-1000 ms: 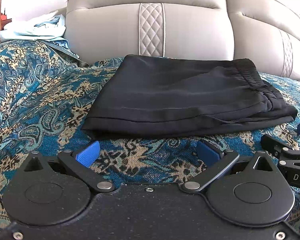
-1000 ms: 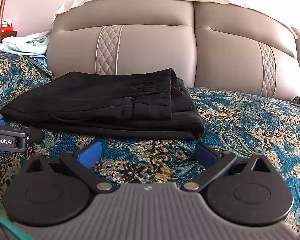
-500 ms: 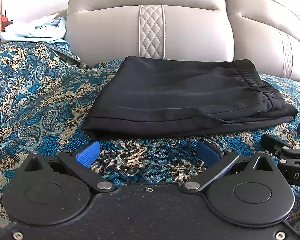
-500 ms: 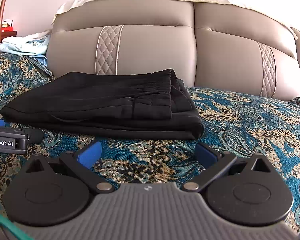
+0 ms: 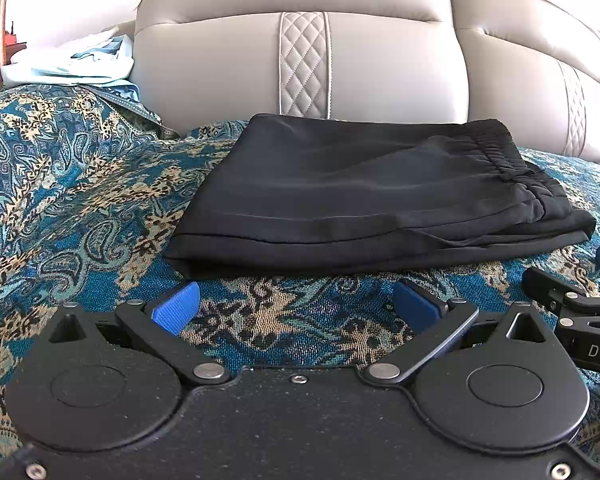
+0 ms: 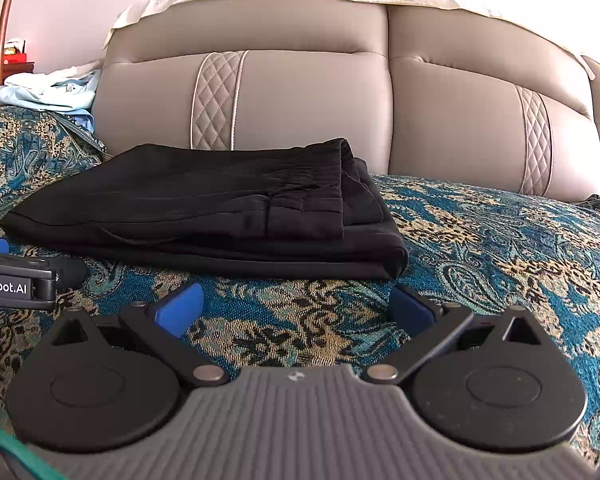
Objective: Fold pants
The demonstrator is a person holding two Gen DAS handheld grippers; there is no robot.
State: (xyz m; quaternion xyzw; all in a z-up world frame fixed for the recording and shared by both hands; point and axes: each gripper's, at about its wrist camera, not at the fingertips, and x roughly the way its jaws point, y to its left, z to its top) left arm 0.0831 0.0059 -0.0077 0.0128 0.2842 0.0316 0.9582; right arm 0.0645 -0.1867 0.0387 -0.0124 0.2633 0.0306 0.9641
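The black pants [image 5: 372,196] lie folded in a flat rectangle on the patterned blue bedspread [image 5: 72,208], elastic waistband at the right. In the right wrist view the pants [image 6: 204,208] sit ahead and to the left. My left gripper [image 5: 296,304] is open and empty, just short of the pants' near edge. My right gripper [image 6: 296,304] is open and empty, also just short of the near edge, by the right corner. The right gripper shows at the right edge of the left wrist view [image 5: 572,308]. The left gripper shows at the left edge of the right wrist view [image 6: 16,276].
A padded beige headboard [image 5: 300,64] stands right behind the pants. Light blue and white clothes [image 5: 72,64] are piled at the far left by the headboard. A wooden lamp pole [image 6: 8,20] and a side table stand at the far left.
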